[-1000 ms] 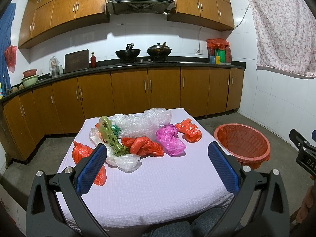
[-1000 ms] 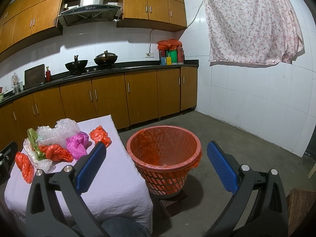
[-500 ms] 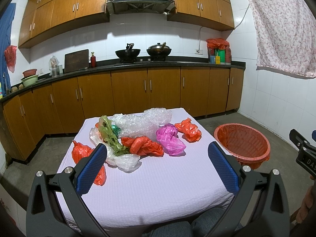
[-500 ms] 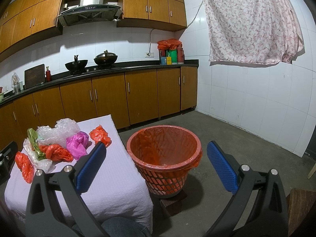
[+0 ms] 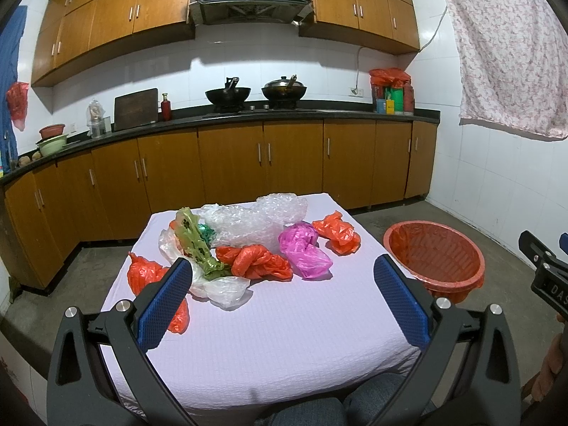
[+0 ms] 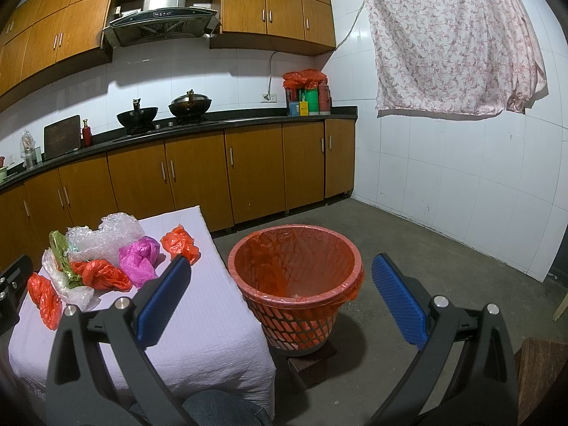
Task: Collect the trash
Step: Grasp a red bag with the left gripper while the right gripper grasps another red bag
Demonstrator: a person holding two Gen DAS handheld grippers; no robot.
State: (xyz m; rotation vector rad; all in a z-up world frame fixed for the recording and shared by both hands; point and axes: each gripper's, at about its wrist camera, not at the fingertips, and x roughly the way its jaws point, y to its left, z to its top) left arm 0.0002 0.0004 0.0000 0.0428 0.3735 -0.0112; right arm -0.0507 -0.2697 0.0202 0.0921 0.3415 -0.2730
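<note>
Crumpled plastic bags [image 5: 262, 261], orange, pink and clear, lay heaped on the white-clothed worktop [image 5: 284, 337] beside an orange-lined basket [image 6: 296, 280]. Both grippers [image 5: 284, 294] [image 6: 280, 298] hovered spread, empty. Light, slippery film; best pinched at bunched folds.

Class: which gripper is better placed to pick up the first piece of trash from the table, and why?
Left. The left gripper is open and faces the bags on the table; the right gripper, also open, faces the bin.
</note>
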